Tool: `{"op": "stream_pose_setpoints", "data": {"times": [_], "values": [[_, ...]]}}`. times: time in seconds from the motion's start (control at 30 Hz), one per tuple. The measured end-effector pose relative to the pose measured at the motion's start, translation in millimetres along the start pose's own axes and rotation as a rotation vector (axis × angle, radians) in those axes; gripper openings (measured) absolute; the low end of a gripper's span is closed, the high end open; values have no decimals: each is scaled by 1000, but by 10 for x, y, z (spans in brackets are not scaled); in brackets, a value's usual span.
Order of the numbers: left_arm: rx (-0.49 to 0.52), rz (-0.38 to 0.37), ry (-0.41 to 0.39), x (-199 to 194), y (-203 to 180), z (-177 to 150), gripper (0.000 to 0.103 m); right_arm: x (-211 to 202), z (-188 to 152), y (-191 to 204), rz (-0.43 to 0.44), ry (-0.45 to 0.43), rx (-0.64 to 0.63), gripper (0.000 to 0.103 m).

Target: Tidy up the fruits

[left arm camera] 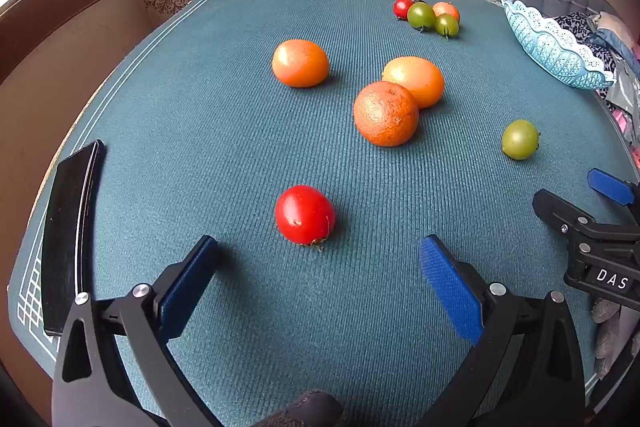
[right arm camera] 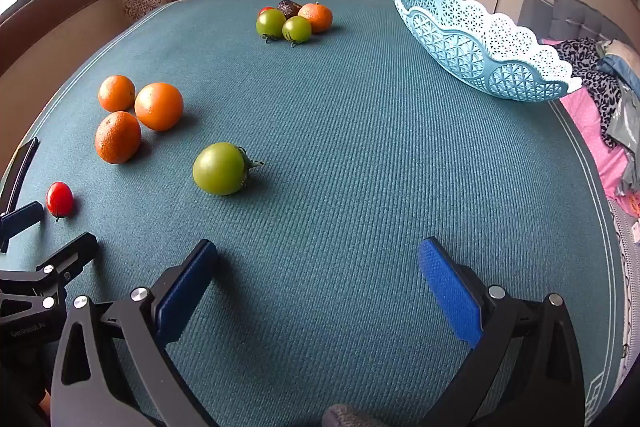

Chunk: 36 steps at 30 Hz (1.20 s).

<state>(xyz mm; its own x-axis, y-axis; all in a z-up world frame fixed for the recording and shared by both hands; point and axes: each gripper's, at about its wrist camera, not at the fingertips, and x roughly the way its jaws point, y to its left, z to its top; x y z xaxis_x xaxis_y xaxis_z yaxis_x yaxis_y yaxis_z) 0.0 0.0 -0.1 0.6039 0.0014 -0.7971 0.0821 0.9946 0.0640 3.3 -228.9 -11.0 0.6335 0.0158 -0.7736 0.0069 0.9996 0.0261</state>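
Both grippers spread wide and empty, fruit loose on the mat, blue basket (right arm camera: 480, 47) holding nothing visible.

The left gripper (left arm camera: 318, 267) hovers by the lone red tomato (left arm camera: 305, 214), far from the basket; the right gripper (right arm camera: 318, 267) faces a green tomato (right arm camera: 219, 169) nearer it. I count three oranges (right arm camera: 159, 106) grouped well off the basket, and closer to it a cluster of two green tomatoes (right arm camera: 271, 22), one red, one small orange and one dark fruit. Round fruit may roll away if a pad nudges it off-centre.
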Motion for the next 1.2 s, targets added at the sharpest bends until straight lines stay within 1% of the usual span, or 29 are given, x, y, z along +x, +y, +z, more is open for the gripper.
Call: {"op": "stream_pose_setpoints", "data": {"times": [0.23,0.43,1.2], "values": [[-1,-1,1,0,1,1,101,2,3,-2,1,1,1,98],[1,-3,17,38,22,33,101,4,4,1,0,1,1,98],[1,-1,19,30,35,39,101,9,14,6,0,2,1,98]]}}
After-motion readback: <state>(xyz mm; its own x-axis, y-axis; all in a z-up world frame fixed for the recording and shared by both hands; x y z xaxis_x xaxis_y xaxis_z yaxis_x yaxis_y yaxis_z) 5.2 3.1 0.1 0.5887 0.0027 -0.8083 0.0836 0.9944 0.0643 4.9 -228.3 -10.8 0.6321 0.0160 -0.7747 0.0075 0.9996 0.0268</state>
